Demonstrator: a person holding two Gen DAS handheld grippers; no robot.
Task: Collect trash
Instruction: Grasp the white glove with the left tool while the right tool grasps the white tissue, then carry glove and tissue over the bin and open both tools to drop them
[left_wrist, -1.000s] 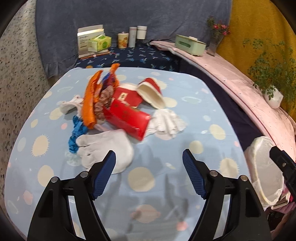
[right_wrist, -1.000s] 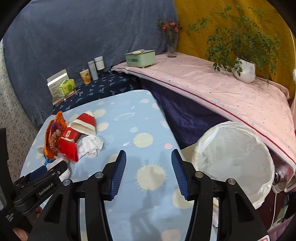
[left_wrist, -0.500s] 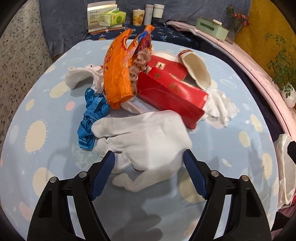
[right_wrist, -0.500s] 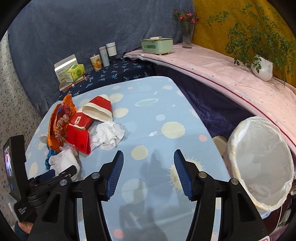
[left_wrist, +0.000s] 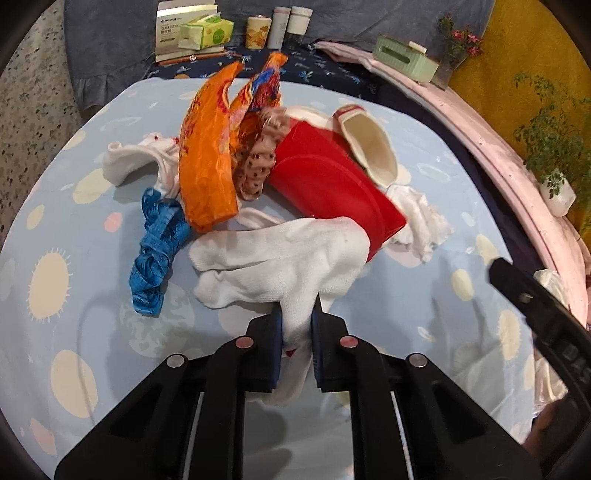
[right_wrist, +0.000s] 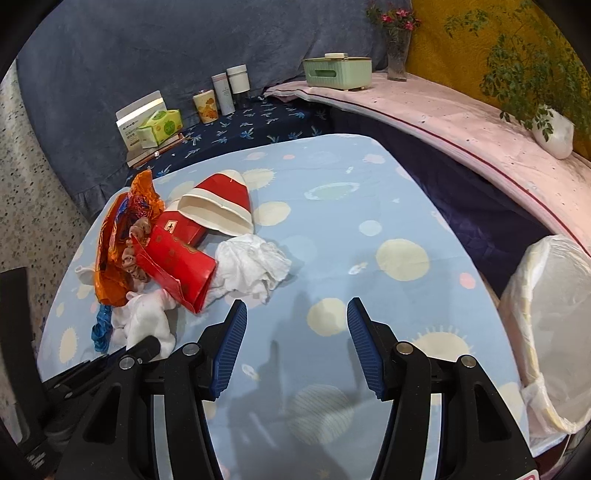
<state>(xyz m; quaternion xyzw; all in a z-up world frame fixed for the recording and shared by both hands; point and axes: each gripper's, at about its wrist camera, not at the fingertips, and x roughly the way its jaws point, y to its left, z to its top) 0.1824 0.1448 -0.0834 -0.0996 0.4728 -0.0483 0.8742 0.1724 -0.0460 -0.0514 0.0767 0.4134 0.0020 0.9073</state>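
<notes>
Left wrist: left tool (left_wrist: 296, 334) closing, pinching white glove (left_wrist: 280, 258).

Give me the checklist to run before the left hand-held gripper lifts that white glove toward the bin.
1. Left hand-held gripper closing on the white glove: ok.
2. Glove clear of the pile: not ok, it touches the red box.
3. Lined bin open: ok.
4. Blue tablecloth between pile and bin free: ok.
5. Right hand-held gripper open, empty: ok.
6. Grip firm enough to lift: cannot tell.
</notes>
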